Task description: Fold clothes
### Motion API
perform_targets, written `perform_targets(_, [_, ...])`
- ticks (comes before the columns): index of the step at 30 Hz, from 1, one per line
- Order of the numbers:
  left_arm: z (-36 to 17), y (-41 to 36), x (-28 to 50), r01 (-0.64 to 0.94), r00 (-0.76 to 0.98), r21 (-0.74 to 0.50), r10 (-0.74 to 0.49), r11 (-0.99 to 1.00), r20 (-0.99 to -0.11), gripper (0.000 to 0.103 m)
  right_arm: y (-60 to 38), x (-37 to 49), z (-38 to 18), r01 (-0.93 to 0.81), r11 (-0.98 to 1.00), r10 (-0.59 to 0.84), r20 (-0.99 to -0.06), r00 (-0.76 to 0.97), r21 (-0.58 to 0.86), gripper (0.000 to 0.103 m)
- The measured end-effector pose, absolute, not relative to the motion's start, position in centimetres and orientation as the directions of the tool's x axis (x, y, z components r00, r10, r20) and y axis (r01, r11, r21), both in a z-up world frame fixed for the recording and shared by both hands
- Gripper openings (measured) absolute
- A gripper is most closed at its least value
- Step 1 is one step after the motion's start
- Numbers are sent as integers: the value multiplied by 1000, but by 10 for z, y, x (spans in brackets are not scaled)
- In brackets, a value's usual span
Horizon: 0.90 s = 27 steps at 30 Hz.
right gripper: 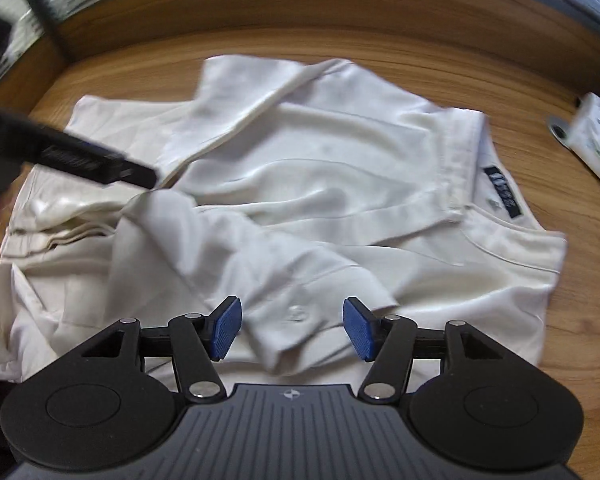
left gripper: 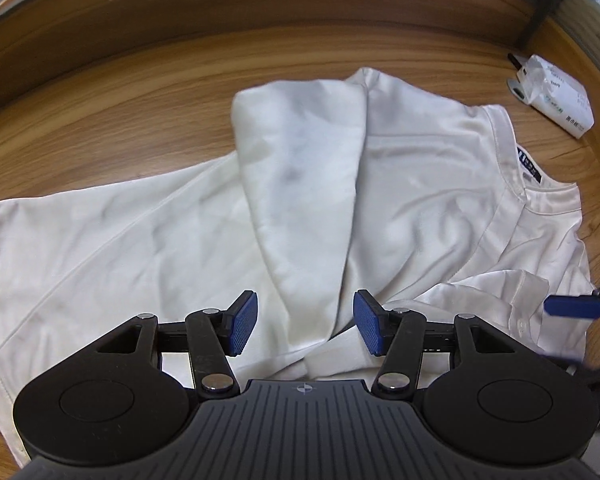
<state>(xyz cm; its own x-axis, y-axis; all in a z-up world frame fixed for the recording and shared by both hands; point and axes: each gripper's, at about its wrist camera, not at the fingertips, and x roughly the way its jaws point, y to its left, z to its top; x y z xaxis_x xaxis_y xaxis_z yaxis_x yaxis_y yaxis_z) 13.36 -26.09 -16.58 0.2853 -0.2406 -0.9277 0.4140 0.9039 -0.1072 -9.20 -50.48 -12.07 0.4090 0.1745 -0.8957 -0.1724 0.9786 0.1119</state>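
A white shirt lies spread on the wooden table, one sleeve folded across its body and a dark label at the collar. My left gripper is open, its blue pads on either side of the folded sleeve's near end, holding nothing. In the right wrist view the same shirt lies rumpled, with a cuffed sleeve between the open pads of my right gripper. The right gripper's blue finger shows at the left view's right edge. The left gripper's black finger reaches over the shirt's left part.
A white tissue pack lies on the table at the far right, with a small grey object beside it; the pack also shows in the right wrist view. A wooden wall panel rises behind the table.
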Motion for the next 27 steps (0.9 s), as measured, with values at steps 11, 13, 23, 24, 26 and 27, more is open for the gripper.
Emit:
perform_targets(11, [-181,-267,140,458,255,-88,-226,884,-940,8,-495,-95,-133,-144,986,132,-916,378,83,16])
perform_targets(13, [-175,-262,142,450,288,-81,-231,889,-930,4,-494,-97,-133,-135,987,129,-915,382,83,13])
perform_targets(23, [-147,-233,200,407,411,4,-179,913,-894,3,-506,-137,-109,3,999,30,-917,398,34,11])
perform_targets(24, [-145,-231,206,405,418,12,-174,914,-892,3,-509,-145,-107,28,999,11,-920,393,24,11])
perform_targets(26, [-141,-228,223,406,443,42,-157,913,-883,3,-516,-162,-106,79,997,-20,-926,378,11,11])
perform_targets(27, [-140,-227,230,410,451,54,-150,910,-880,4,-519,-169,-105,102,995,-34,-928,370,5,11])
